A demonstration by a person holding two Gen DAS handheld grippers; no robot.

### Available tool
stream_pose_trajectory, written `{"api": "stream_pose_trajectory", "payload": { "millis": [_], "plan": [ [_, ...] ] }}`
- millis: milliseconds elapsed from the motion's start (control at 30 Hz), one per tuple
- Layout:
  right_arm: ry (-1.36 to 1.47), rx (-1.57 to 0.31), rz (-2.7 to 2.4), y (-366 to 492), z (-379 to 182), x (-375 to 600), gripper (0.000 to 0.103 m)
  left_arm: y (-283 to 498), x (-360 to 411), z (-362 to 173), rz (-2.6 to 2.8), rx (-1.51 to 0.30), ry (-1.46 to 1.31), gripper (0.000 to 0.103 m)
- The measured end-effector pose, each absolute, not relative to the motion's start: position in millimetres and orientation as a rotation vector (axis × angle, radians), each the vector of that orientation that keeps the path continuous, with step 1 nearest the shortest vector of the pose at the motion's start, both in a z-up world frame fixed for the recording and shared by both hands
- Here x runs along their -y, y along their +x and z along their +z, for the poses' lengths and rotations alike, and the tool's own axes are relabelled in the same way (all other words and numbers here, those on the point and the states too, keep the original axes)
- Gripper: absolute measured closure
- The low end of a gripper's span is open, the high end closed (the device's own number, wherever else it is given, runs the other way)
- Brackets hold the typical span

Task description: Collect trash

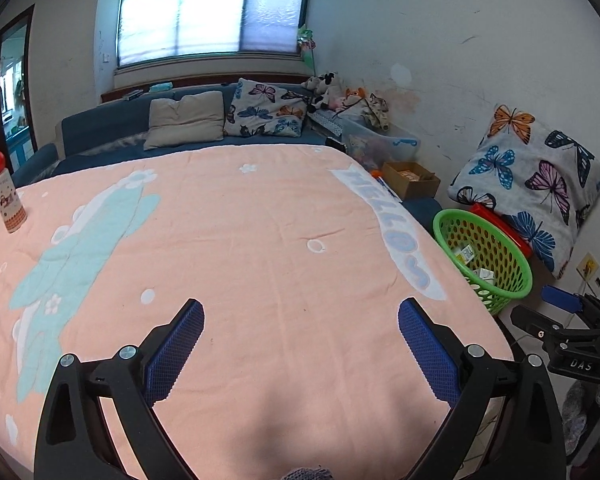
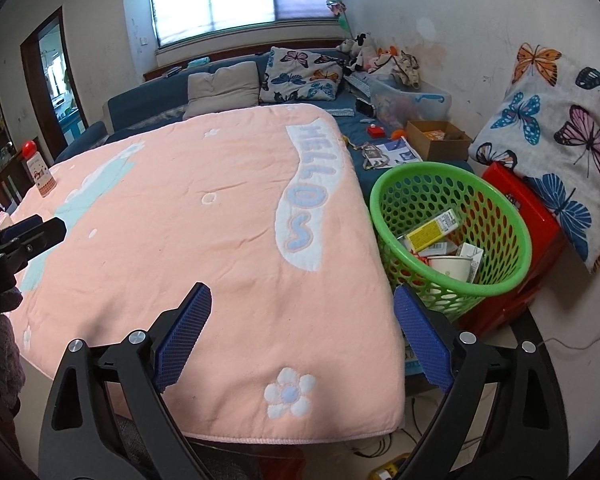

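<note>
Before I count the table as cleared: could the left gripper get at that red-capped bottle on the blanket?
Probably yes: the left gripper is open and empty, and only bare pink blanket lies before the bottle.

Both wrist views angled down, close over pink blanket (image 1: 260, 220), shared

The pink blanket (image 1: 260, 248) lies bare across its middle and near edge, open to a gripper from any side. Only a bottle (image 1: 7, 196) stands upright at the far left corner. Right of the blanket's edge the green basket (image 2: 384, 208) sits open-topped, part full of trash (image 2: 444, 240), crowded by a red box (image 2: 528, 216) and butterfly cushion (image 2: 560, 128) behind
</note>
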State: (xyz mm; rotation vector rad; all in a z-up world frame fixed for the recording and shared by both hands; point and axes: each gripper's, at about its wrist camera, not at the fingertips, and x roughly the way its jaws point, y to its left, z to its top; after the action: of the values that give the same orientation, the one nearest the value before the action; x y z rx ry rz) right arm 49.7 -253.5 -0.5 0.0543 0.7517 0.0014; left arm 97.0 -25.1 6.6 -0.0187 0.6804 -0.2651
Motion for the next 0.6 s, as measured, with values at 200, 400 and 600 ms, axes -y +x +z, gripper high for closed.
{"api": "stream_pose_trajectory", "payload": {
  "millis": [200, 400, 600],
  "plan": [
    [0.052, -0.747, 0.019, 46, -2, 246, 0.01, 90, 24, 6, -0.236, -0.669, 0.002, 0.008],
    [0.052, -0.734, 0.032, 44, -1, 242, 0.007, 87, 23, 9, -0.182, -0.651, 0.021, 0.008],
    [0.063, -0.721, 0.045, 43, -1, 241, 0.007, 83, 21, 10, -0.16, -0.646, 0.013, 0.008]
  ]
}}
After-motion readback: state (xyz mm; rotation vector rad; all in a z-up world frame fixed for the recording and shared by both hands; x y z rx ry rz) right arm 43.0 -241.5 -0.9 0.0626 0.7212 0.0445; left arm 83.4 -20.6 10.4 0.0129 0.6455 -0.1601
